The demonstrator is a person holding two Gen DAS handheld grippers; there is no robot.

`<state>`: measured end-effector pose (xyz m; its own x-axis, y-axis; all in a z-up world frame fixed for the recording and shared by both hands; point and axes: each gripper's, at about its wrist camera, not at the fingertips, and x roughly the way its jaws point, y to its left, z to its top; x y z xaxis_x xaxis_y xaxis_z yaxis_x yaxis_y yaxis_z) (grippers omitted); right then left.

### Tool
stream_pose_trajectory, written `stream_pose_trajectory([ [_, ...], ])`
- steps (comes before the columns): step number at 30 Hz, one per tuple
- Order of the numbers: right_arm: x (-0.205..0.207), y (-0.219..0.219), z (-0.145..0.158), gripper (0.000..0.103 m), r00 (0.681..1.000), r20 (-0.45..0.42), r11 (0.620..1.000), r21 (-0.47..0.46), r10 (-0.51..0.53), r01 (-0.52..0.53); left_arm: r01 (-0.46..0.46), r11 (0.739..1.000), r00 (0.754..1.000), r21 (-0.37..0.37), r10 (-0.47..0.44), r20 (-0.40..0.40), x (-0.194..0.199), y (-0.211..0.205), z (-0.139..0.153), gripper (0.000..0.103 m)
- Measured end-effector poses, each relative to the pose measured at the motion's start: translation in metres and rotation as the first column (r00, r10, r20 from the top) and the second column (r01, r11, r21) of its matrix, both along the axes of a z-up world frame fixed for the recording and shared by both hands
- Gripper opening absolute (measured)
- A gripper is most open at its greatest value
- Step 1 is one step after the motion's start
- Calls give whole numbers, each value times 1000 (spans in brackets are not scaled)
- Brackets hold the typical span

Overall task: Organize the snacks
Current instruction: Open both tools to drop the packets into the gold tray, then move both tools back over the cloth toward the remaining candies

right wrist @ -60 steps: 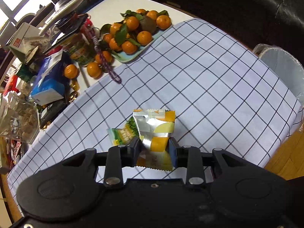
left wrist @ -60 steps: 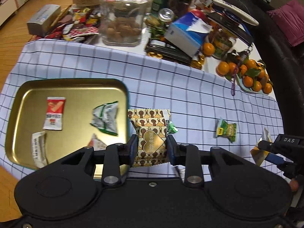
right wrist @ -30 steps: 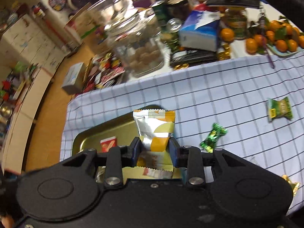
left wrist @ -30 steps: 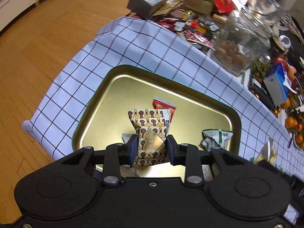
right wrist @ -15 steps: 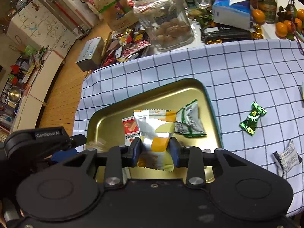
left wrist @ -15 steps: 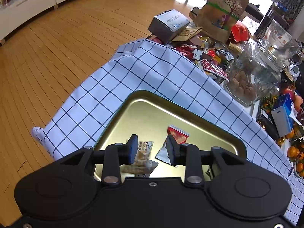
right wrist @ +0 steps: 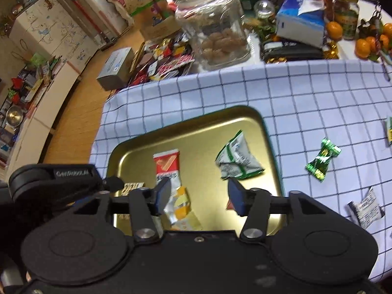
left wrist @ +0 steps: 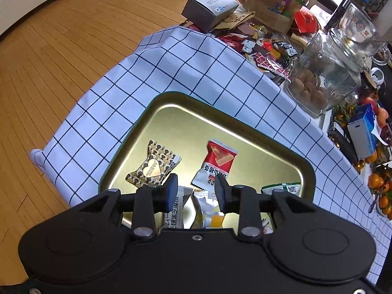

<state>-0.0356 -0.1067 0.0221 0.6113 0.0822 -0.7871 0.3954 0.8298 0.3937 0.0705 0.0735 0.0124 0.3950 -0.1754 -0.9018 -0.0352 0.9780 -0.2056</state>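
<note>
Two grippers hang over the gold tray, and both have let go of what they carried a second ago. The left gripper has its jaws apart with nothing between them; the brown heart-marked packet it clamped a second ago now lies flat on the tray floor near the tray's left rim. The right gripper is opening its jaws; the silver-and-yellow packet it held half a second ago now sits loose on the tray beside its left finger, and the pads no longer press on it.

Around them on the tray lie a red-and-white packet and a green-and-white packet, well apart from each other. In the right wrist view the left gripper's black body shows at the tray's left edge, close beside the right gripper. On the checked cloth to the tray's right lie a green twist-wrapped sweet and a dark-and-white packet, both outside the tray.

Beyond the tray's far rim the cloth is bare up to a crowded row: a glass jar of round biscuits, a heap of small wrappers, a grey box, a blue-and-white carton and oranges. At the tray's left the cloth drops over the table edge to the wooden floor.
</note>
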Motion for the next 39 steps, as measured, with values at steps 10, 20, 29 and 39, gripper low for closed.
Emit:
stream_pose_trajectory([
  [10, 10, -16, -16, 59, 989, -148, 998, 69, -1, 11, 65, 995, 997, 75, -67, 26, -6, -19, 0, 41],
  [20, 7, -28, -21, 59, 970, -242, 999, -45, -13, 3, 116, 990, 992, 86, -119, 34, -12, -37, 2, 41],
  [29, -13, -59, -17, 59, 966, -252, 991, -131, -53, 21, 204, 974, 977, 98, -209, 48, -26, -72, 6, 41],
  [39, -48, -126, -17, 59, 948, -268, 979, -155, -172, 134, 382, 918, 920, 108, -389, 51, -56, -140, 9, 41],
])
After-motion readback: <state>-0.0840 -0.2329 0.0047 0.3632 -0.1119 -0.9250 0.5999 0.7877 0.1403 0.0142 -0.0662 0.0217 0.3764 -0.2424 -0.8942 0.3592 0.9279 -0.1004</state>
